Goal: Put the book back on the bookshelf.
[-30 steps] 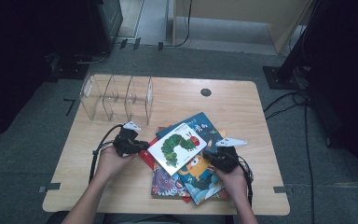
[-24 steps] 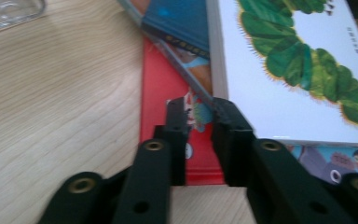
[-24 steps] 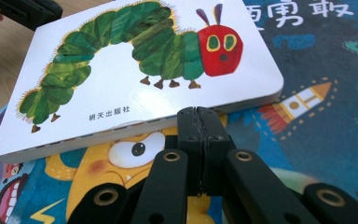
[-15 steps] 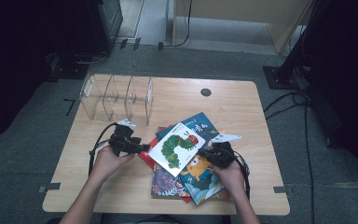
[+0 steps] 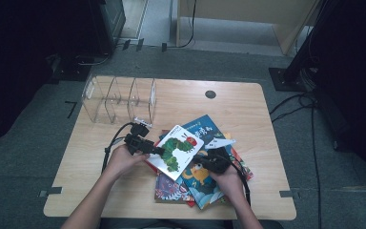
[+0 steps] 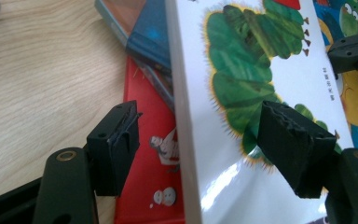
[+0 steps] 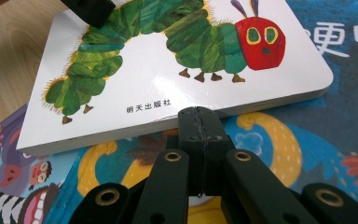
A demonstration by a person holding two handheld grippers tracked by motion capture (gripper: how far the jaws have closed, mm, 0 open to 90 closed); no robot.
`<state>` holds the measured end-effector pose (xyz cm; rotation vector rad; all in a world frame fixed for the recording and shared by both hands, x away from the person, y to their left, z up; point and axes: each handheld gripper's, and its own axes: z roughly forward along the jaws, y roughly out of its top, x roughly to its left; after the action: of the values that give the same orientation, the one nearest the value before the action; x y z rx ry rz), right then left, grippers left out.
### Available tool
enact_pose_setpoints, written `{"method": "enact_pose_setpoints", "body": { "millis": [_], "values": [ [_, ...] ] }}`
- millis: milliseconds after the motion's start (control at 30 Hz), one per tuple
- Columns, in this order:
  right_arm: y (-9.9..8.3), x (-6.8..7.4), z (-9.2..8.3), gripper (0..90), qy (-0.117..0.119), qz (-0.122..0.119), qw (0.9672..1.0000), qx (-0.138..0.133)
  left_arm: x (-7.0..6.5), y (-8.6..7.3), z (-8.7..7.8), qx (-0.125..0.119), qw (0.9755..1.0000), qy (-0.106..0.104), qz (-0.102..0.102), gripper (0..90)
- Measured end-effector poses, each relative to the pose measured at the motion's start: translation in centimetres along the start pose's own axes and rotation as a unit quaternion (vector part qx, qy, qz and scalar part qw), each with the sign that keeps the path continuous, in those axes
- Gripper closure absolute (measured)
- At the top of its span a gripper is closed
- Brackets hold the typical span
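The white caterpillar book (image 5: pixel 178 150) lies on top of a pile of picture books (image 5: pixel 198 183) on the bench (image 5: pixel 248 114), near the clear plastic divider rack (image 5: pixel 119 99). The left gripper (image 6: pixel 200 140) straddles the caterpillar book's left edge; its jaws have just been opening and now stand wide, with no pad pressing on the cover. The right gripper (image 7: pixel 199 126) is closed on nothing, its tips against the caterpillar book's opposite edge, above a blue book (image 7: pixel 270 154).

clear divider rack (image 5: pixel 119 100) | table's far-left corner | upright | empty
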<state>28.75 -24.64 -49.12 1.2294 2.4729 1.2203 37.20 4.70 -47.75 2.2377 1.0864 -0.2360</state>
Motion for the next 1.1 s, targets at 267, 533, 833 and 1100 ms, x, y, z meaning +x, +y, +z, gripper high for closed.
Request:
{"method": "enact_pose_setpoints", "body": {
  "millis": [267, 533, 833, 1100],
  "values": [
    [1.0, 0.3, 1.8, 90.0, 0.037, -0.004, 0.9993, -0.008, 0.2, -0.1, 0.3, 0.02, 0.9997, -0.008, -0.007, 23.0],
    [2.0, 1.6, 3.1, 90.0, 0.039, -0.022, 0.999, -0.003, 0.8, -0.4, -1.1, 0.038, 0.9986, 0.007, -0.036, 26.3],
    [2.1, 1.7, 3.3, 90.0, 0.038, -0.025, 0.9989, -0.007, -0.6, 0.0, -4.9, 0.002, 0.999, 0.008, -0.044, 47.6],
    [2.0, 1.6, 3.3, 89.9, 0.035, -0.033, 0.9988, -0.011, -2.1, 1.7, -5.4, 0.038, 0.9977, 0.011, -0.055, 56.2]
  ]
}}
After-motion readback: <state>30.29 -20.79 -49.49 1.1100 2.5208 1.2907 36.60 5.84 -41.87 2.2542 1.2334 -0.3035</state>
